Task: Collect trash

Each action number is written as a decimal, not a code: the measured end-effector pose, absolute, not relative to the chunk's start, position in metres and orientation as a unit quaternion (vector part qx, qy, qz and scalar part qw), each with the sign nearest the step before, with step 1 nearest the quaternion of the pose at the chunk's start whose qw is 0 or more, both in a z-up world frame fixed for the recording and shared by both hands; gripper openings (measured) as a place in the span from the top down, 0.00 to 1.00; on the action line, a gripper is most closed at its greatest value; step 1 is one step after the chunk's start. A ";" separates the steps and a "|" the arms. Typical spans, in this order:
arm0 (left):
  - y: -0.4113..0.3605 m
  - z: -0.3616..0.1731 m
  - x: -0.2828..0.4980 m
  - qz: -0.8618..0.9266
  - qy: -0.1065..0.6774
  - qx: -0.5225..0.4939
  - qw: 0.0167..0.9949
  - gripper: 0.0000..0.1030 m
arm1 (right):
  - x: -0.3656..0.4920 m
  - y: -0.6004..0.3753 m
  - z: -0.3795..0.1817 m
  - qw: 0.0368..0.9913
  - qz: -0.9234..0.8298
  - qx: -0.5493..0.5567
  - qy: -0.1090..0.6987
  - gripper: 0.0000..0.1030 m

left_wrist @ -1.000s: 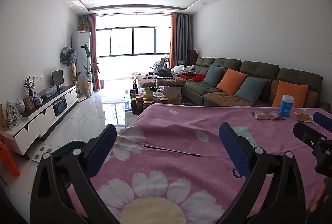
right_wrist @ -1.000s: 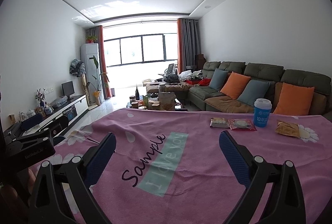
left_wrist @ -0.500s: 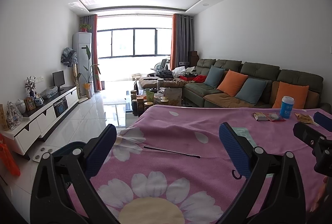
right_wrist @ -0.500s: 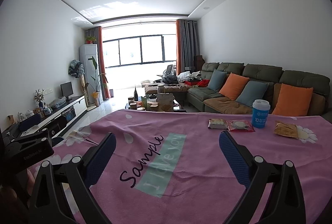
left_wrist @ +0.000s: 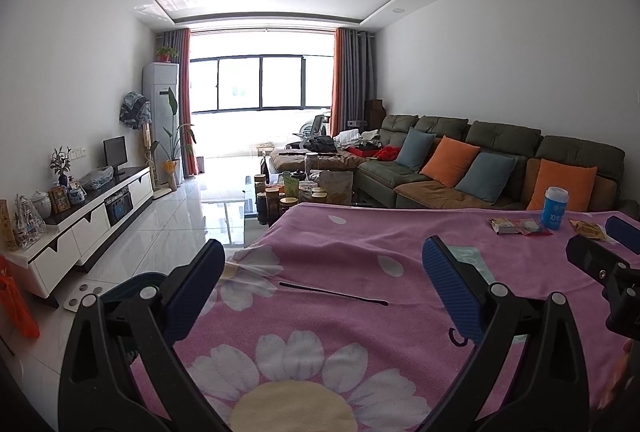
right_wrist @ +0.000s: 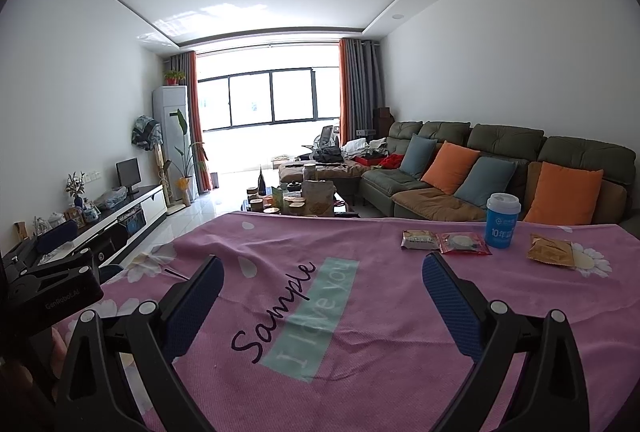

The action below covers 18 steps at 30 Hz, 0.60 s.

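Note:
On the pink flowered tablecloth (right_wrist: 360,312) at the far right lie a beige snack wrapper (right_wrist: 419,240), a red wrapper (right_wrist: 464,244), a blue paper cup (right_wrist: 502,220) standing upright, and a brown wrapper (right_wrist: 550,251). They show small in the left wrist view, the cup (left_wrist: 555,208) among them. A thin black stick (left_wrist: 334,294) lies on the cloth ahead of my left gripper (left_wrist: 324,284), which is open and empty. My right gripper (right_wrist: 322,292) is open and empty, well short of the wrappers.
A dark teal bin rim (left_wrist: 132,282) shows below the table's left edge. A coffee table with jars (left_wrist: 296,192) stands beyond the table. A green sofa with cushions (right_wrist: 500,172) runs along the right wall; a white TV cabinet (left_wrist: 80,216) along the left.
Both views have shifted only slightly; the right gripper has eased a little closer to the table. Both grippers stay open and nothing on the table has moved.

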<state>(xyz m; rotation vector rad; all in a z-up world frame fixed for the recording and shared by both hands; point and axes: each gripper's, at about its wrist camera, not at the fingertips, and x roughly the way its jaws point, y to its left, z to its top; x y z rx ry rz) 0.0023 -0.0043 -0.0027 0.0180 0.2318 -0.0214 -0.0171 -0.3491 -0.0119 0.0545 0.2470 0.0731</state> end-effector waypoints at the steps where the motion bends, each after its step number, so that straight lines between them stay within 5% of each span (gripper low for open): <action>1: -0.005 -0.002 0.002 -0.010 0.116 0.009 0.993 0.06 | -0.017 -0.349 -0.012 0.991 0.037 0.027 0.123 0.07; 18: -0.003 -0.003 0.002 -0.009 0.114 0.009 0.993 0.06 | -0.017 -0.347 -0.011 0.991 0.037 0.027 0.124 0.07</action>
